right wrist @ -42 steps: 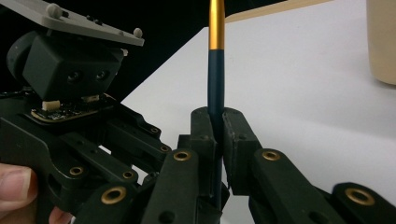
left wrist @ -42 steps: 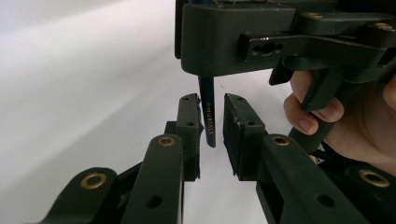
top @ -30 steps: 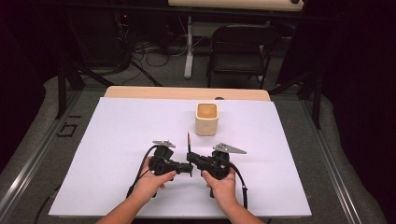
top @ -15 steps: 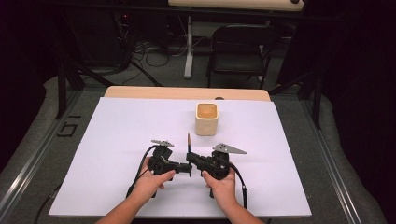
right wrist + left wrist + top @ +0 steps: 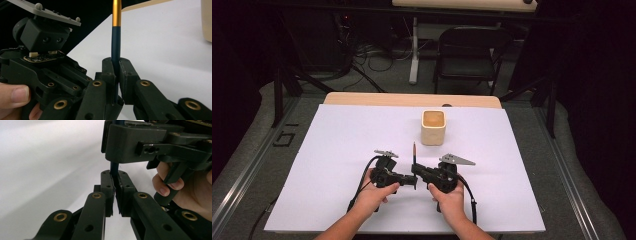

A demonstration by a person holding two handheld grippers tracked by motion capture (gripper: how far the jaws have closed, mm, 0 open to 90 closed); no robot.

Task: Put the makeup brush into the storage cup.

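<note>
Two hand-held grippers meet nose to nose over a white table (image 5: 337, 150), with a pencil (image 5: 414, 152) standing upright between them. In the high view, the left gripper (image 5: 412, 181) points toward the right gripper (image 5: 417, 172), and the pencil rises from the spot where their jaws meet, its tip up. A beige cup (image 5: 433, 127) stands on the table beyond the pencil, well apart from both sets of jaws. In the right gripper view, the right gripper (image 5: 117, 75) has its jaws closed on the dark blue lower shaft of the pencil (image 5: 116, 37); the shaft runs up out of the jaw tips, passes into an orange-gold band, and leaves the top of the view. The left gripper's body lies just to the left of these jaws, with a thumb (image 5: 15, 96) on it. The cup's wall (image 5: 207, 22) shows at the far right, past the jaws. In the left gripper view, the left gripper (image 5: 116, 192) has its jaws drawn nearly together around the pencil (image 5: 114, 168), whose blue shaft enters the narrow slot between the pads from above; whether both pads press on it cannot be told. Directly above these jaws sits the right gripper's body, the shaft passing up behind it, and the person's right hand (image 5: 185, 190) lies to the right.
</note>
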